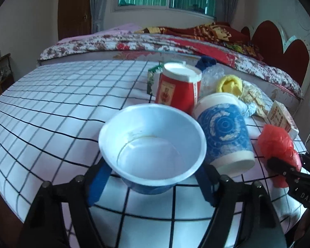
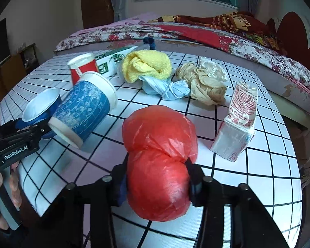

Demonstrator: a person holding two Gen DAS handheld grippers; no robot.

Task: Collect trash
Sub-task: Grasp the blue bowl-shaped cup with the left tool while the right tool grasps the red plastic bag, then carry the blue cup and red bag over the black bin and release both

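The left gripper (image 1: 153, 184) is clasping the bowl (image 1: 152, 144) on the checked surface (image 1: 51, 111); just right of it a blue cup (image 1: 225, 136) is lying tipped. Further right, the right gripper (image 2: 157, 186) is squeezing the red bag (image 2: 159, 165), a carton (image 2: 237, 122) lying beyond to its right.

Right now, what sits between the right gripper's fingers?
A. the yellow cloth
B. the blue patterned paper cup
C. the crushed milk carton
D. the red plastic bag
D: in the right wrist view the right gripper has its fingers pressed on both sides of the red plastic bag, pinching it in at the waist.
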